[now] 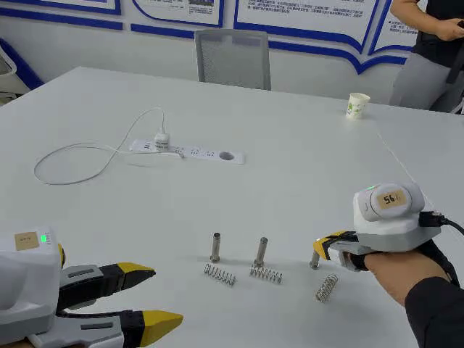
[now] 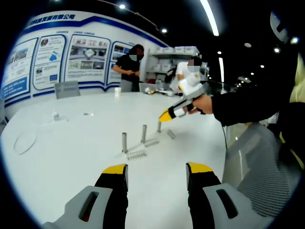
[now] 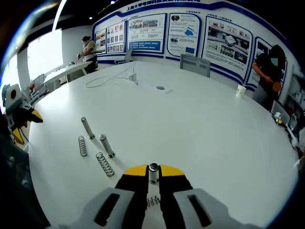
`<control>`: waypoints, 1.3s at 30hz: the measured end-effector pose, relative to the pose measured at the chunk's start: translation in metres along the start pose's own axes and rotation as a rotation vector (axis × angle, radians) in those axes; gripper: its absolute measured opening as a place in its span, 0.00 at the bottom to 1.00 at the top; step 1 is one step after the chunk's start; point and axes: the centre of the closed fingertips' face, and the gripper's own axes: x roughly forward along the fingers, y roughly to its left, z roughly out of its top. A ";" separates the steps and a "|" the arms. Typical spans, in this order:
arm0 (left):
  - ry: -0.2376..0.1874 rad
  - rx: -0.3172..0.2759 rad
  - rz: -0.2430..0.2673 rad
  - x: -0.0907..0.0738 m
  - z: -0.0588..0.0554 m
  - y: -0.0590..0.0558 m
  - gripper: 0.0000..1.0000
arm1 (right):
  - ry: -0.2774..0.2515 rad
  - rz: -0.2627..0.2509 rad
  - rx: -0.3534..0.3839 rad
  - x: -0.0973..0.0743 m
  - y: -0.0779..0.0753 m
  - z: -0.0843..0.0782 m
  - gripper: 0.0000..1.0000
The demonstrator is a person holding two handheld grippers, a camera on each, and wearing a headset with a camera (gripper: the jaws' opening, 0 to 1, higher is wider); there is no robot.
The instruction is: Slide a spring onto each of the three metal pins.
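Nearest, the left gripper [image 1: 156, 293] hangs with jaws spread, holding nothing — the right gripper [image 1: 322, 248] is clenched on the end pin [image 1: 315, 261]. Left of that pin stand two more pins [image 1: 261, 251], upright. One spring [image 1: 327, 287] lies just beside it — two other springs [image 1: 266, 273] farther left, flat.

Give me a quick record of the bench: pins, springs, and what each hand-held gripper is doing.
Pins: three, upright on the white table: left pin, middle pin, right pin
Springs: left spring, middle spring, right spring, all lying flat by the pins
Left hand-held gripper: open, holding nothing
Right hand-held gripper: shut on the right pin
Progress: no spring on any pin
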 end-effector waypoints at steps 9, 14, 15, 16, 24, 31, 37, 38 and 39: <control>0.003 0.005 -0.005 0.001 0.000 -0.002 0.50 | 0.006 -0.011 -0.009 -0.002 0.000 -0.002 0.09; 0.004 0.005 -0.007 0.001 0.000 -0.003 0.50 | 0.004 -0.013 -0.015 -0.002 0.001 -0.002 0.09; 0.004 0.004 -0.007 0.001 0.000 -0.003 0.50 | 0.005 -0.014 -0.018 -0.002 0.002 -0.002 0.09; 0.004 0.004 -0.006 0.001 0.000 -0.003 0.50 | 0.006 -0.015 -0.020 -0.002 0.001 -0.002 0.10; 0.007 0.008 -0.012 0.002 -0.001 -0.004 0.50 | 0.001 -0.015 -0.024 -0.004 0.001 -0.002 0.11; 0.012 0.009 -0.016 0.003 -0.001 -0.005 0.50 | -0.010 -0.011 -0.029 -0.005 0.003 0.001 0.13; 0.028 0.020 -0.021 0.004 -0.002 -0.001 0.50 | -0.035 -0.007 -0.040 -0.012 0.007 0.008 0.16; 0.031 0.023 -0.021 0.005 -0.002 0.000 0.50 | -0.039 -0.007 -0.041 -0.013 0.007 0.009 0.16; 0.034 0.026 -0.023 0.005 -0.002 0.001 0.50 | -0.042 -0.007 -0.041 -0.014 0.007 0.010 0.16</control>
